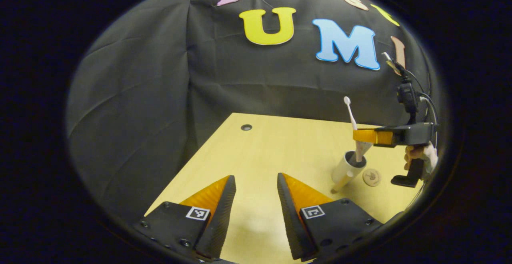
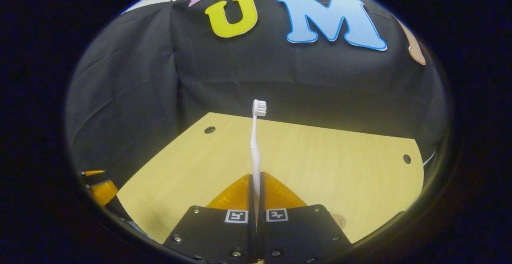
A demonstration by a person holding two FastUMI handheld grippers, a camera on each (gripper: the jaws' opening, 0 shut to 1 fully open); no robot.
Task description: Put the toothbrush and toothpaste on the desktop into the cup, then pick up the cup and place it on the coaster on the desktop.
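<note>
In the right gripper view the right tongs (image 2: 256,184) are clenched on the slim white plastic toothbrush (image 2: 255,148), which stands upright with its bristle head on top, over the pale wooden table (image 2: 340,164). In the left gripper view the left tongs (image 1: 256,200) hang released, fingers well apart with nothing between them, low over the near part of the table (image 1: 260,152).

Farther off in that view, the right tongs (image 1: 366,136), held by a hand (image 1: 416,156), carry the toothbrush (image 1: 351,114) directly above the white cylindrical cup (image 1: 347,169), which looks to hold a pale tube, probably the toothpaste. Just beside the cup lies the small round wooden coaster (image 1: 371,177).

To do this well, I would keep the handle vertical, lower it until the end is well inside the rim, then let go gently so the light cup does not tip. The left tongs could steady the cup.
</note>
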